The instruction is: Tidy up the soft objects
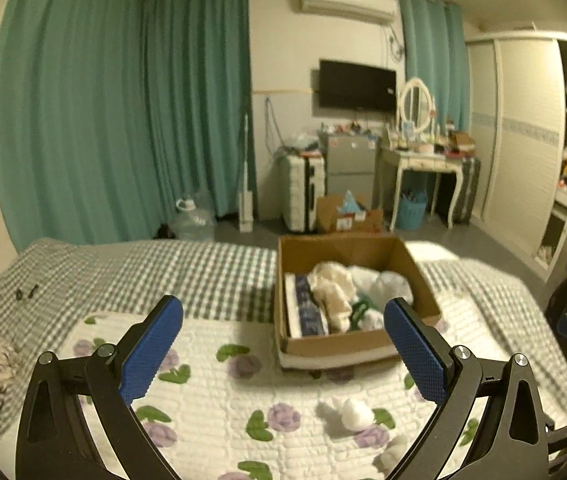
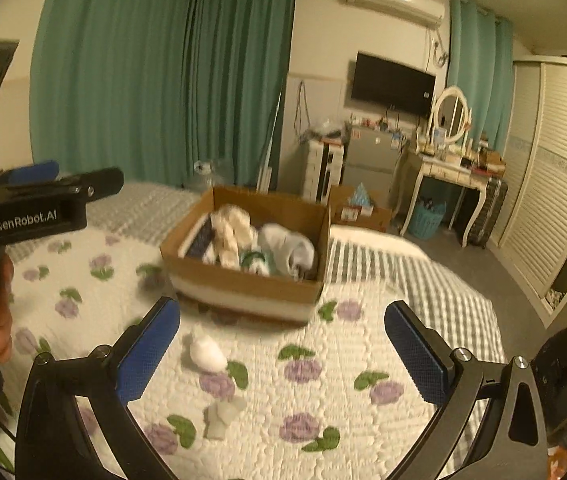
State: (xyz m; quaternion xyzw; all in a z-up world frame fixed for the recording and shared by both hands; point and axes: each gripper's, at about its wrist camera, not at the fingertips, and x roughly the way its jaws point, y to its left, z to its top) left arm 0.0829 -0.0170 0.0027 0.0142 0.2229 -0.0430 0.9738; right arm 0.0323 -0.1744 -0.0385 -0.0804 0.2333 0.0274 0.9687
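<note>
A cardboard box (image 1: 423, 276) (image 2: 243, 284) stands on the floral quilt, filled with cream, white, green and blue soft items. A white rolled sock (image 1: 357, 414) (image 2: 206, 354) lies on the quilt in front of the box. A second small white sock (image 2: 221, 414) (image 1: 391, 454) lies nearer. My left gripper (image 1: 283, 340) is open and empty above the quilt, pointing at the box. My right gripper (image 2: 283, 344) is open and empty, above the two socks. The left gripper also shows at the left of the right wrist view (image 2: 35, 196).
The bed has a floral quilt (image 2: 323, 400) over a grey checked sheet (image 1: 163, 272). Beyond the bed stand green curtains (image 1: 123, 100), a water jug (image 1: 193, 220), a suitcase, a small fridge, a vanity table (image 1: 427, 160), a blue basket and a white wardrobe (image 2: 555, 184).
</note>
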